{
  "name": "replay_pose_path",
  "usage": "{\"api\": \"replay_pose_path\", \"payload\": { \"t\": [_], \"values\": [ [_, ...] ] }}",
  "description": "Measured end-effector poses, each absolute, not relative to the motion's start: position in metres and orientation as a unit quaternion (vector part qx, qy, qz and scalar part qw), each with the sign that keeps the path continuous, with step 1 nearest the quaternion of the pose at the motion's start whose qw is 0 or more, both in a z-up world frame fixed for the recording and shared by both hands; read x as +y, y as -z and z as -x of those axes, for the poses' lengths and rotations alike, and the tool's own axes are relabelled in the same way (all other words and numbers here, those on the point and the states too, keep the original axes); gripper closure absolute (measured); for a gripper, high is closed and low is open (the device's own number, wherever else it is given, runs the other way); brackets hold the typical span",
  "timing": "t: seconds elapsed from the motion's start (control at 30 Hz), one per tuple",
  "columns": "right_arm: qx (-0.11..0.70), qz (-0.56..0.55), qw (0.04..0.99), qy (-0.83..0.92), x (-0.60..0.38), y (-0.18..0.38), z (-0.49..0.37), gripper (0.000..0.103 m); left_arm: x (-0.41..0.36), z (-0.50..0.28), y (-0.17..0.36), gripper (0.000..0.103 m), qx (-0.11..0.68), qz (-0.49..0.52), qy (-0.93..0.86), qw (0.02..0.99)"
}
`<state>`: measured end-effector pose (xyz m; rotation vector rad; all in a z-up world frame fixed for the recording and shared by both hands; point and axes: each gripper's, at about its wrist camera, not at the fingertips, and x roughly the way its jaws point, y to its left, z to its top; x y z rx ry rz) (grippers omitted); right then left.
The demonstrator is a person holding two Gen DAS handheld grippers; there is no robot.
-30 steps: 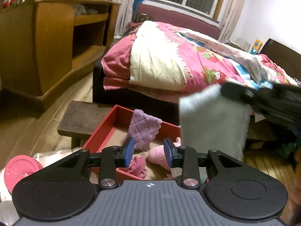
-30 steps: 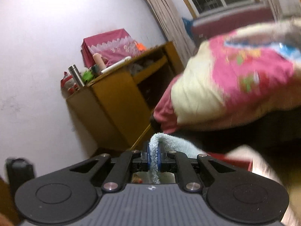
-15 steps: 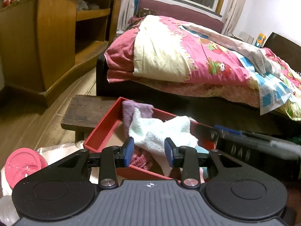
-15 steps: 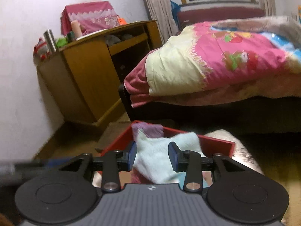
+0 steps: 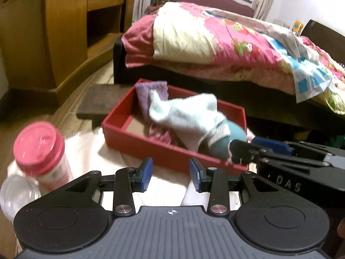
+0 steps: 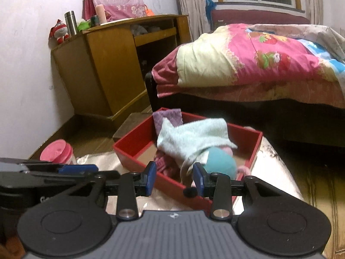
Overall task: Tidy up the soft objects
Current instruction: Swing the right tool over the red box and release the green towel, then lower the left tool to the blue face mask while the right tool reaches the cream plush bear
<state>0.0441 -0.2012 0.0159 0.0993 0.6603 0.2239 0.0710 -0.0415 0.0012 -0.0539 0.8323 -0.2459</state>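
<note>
A red tray (image 5: 163, 151) (image 6: 138, 146) stands on a pale cloth and holds soft things. A white towel (image 5: 189, 116) (image 6: 194, 140) lies draped over a teal plush ball (image 5: 228, 138) (image 6: 220, 161). A purple cloth (image 5: 151, 92) (image 6: 168, 118) hangs at the tray's far corner, and a pink knit piece (image 5: 159, 133) lies beneath the towel. My left gripper (image 5: 170, 173) is open and empty, just before the tray's near wall. My right gripper (image 6: 174, 177) is open and empty at the tray's near rim; it also shows in the left wrist view (image 5: 258, 151).
A pink-lidded jar (image 5: 41, 151) (image 6: 57, 152) stands left of the tray. A small wooden stool (image 5: 97, 101) sits behind the tray. A bed with a pink quilt (image 5: 215, 43) lies beyond, and a wooden cabinet (image 5: 64, 38) stands at the left.
My right gripper held the white towel a second ago, then opened and let it drop onto the tray's contents. Both grippers have pulled back from the tray.
</note>
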Motion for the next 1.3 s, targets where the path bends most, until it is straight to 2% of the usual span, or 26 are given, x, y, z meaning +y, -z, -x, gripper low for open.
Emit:
{"api": "replay_pose_path", "payload": {
  "t": [0.13,0.43,0.5,0.97,1.3],
  "values": [
    [0.332,-0.038,0.936,-0.107,-0.200,-0.008,-0.030,0.092,-0.035,-0.056,0.004,0.060,0.408,0.022,0.108,0.906],
    [0.360,-0.018,0.926,-0.112,-0.190,0.005,-0.003,0.092,-0.034,-0.032,0.014,0.057,0.423,0.010,0.109,0.899],
    [0.364,-0.016,0.924,-0.112,-0.189,0.007,0.003,0.092,-0.034,-0.027,0.015,0.054,0.422,0.003,0.107,0.900],
    [0.404,-0.019,0.905,-0.132,-0.187,0.021,0.026,0.087,-0.011,0.012,0.018,0.050,0.438,0.026,0.106,0.892],
    [0.415,-0.015,0.898,-0.149,-0.183,0.025,0.030,0.086,-0.003,0.029,0.055,0.049,0.497,0.029,0.091,0.862]
  ]
}}
